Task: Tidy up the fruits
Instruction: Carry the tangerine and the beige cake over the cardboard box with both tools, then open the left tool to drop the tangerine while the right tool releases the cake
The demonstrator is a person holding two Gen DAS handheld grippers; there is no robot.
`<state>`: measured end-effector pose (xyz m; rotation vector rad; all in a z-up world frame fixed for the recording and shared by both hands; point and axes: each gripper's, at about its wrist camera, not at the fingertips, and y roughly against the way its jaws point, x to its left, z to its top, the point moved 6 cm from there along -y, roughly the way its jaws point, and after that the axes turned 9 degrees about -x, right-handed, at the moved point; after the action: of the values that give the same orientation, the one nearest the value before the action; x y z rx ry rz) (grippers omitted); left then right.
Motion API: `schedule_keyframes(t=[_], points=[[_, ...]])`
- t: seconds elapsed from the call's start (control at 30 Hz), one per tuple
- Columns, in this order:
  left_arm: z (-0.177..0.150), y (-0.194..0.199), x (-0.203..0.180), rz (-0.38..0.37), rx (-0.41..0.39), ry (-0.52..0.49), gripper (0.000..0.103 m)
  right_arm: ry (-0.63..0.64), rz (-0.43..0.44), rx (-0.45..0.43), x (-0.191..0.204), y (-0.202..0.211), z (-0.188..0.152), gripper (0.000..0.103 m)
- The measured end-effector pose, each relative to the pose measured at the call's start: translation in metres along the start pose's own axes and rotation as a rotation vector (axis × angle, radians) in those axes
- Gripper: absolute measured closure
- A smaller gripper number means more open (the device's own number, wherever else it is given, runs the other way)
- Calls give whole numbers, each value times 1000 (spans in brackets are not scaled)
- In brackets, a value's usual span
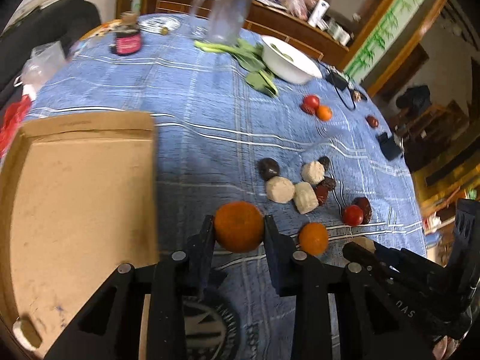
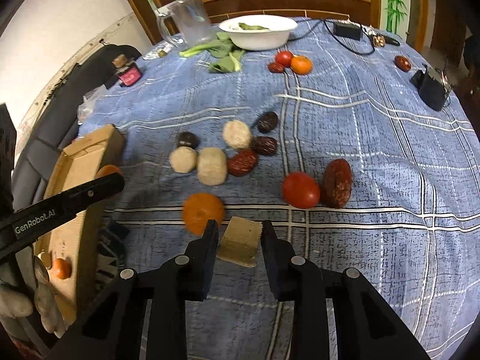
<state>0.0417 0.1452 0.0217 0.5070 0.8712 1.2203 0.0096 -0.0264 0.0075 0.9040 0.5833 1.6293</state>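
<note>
Mandarin (image 1: 239,226) sits clamped at its widest part in the left gripper (image 1: 239,228) fingers beside the cardboard box (image 1: 75,198) (thin-skinned, bruisable; squeeze lightly); right gripper (image 2: 239,231) fingers pinch a pale wedge (image 2: 240,241) above the counter (image 2: 360,138).

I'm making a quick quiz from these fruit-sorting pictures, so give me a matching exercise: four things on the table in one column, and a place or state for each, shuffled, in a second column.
Things:
1. tangerine
2. pale wedge
3. white bowl
4. cardboard tray

Places or states:
A. at the far side of the table, a green leaf inside
B. clamped in the left tool
C. between the fingers of the right tool
D. at the table's left edge

Pairs: 1-B, 2-C, 3-A, 4-D
</note>
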Motion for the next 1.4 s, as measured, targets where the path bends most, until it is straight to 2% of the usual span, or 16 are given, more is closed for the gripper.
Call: schedule_keyframes(t=[0.2, 0.43, 0.53, 0.67, 0.83, 1.07, 1.23, 1.4], points=[[3, 34, 60, 106, -37, 64, 73, 57, 88, -5, 55, 2, 13, 72], [-6, 61, 152, 266, -18, 126, 73, 179, 244, 42, 158, -17, 15, 71], [-12, 59, 173, 297, 9, 128, 72, 228, 286, 92, 196, -34, 5, 71], [-19, 56, 186, 320, 34, 104, 72, 284, 283, 152, 229, -60, -17, 71], [-27, 52, 195, 335, 68, 99, 72, 335, 255, 180, 245, -80, -34, 71], [-29, 52, 194, 338, 69, 89, 70, 364, 228, 178, 251, -91, -42, 70], [-25, 60, 192, 339, 42, 98, 63, 367, 223, 172, 256, -89, -43, 69], [-21, 71, 187, 364, 8, 92, 61, 357, 229, 141, 252, -73, -40, 60]])
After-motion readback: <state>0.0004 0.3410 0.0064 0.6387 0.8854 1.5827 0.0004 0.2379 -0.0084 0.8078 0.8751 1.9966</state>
